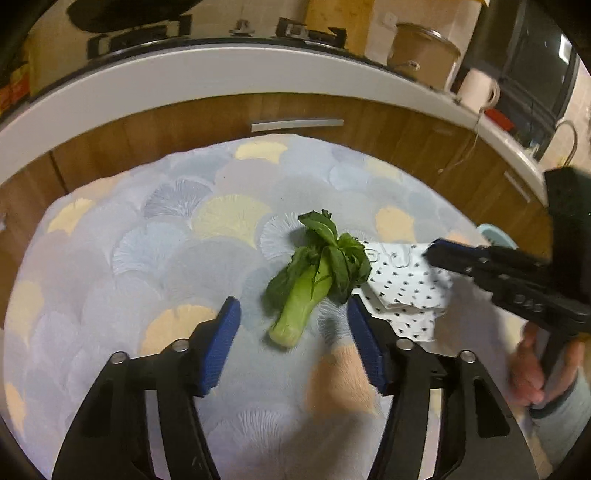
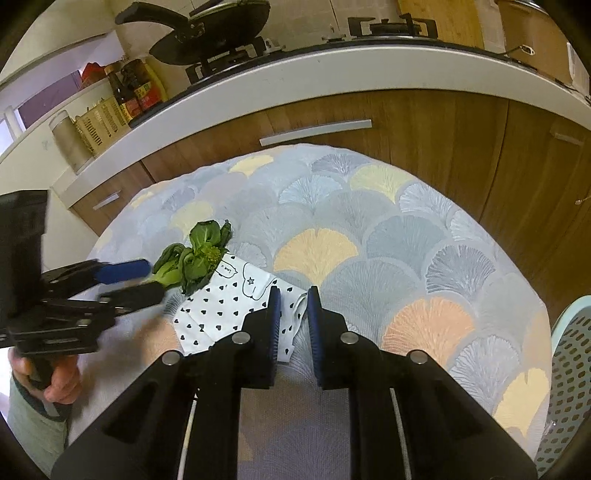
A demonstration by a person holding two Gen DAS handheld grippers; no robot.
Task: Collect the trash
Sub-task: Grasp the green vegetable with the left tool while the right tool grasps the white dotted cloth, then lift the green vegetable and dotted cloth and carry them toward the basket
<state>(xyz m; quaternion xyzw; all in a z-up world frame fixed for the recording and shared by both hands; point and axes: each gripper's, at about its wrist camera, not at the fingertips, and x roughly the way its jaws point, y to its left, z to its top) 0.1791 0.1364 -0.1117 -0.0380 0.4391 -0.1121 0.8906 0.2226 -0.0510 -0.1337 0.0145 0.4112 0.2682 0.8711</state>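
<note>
A green bok choy (image 1: 306,280) lies on the round table's fan-patterned cloth (image 1: 147,240), stem end towards me. My left gripper (image 1: 293,306) stands open, one blue pad on each side of the stem, neither touching it. Right of the leaves lies a white paper printed with black hearts (image 1: 402,288). My right gripper (image 2: 294,299) is shut on the near corner of this paper (image 2: 229,302). The right wrist view also shows the bok choy (image 2: 199,254) and the left gripper (image 2: 153,279) around its stem. In the left wrist view the right gripper (image 1: 434,254) reaches in from the right.
A pale blue perforated basket (image 2: 569,369) stands at the table's right edge. Behind the table run wooden cabinets (image 2: 424,122) under a white counter with a stove, a black pan (image 2: 214,29) and bottles (image 2: 133,88). A hand (image 1: 532,373) holds the right gripper's grip.
</note>
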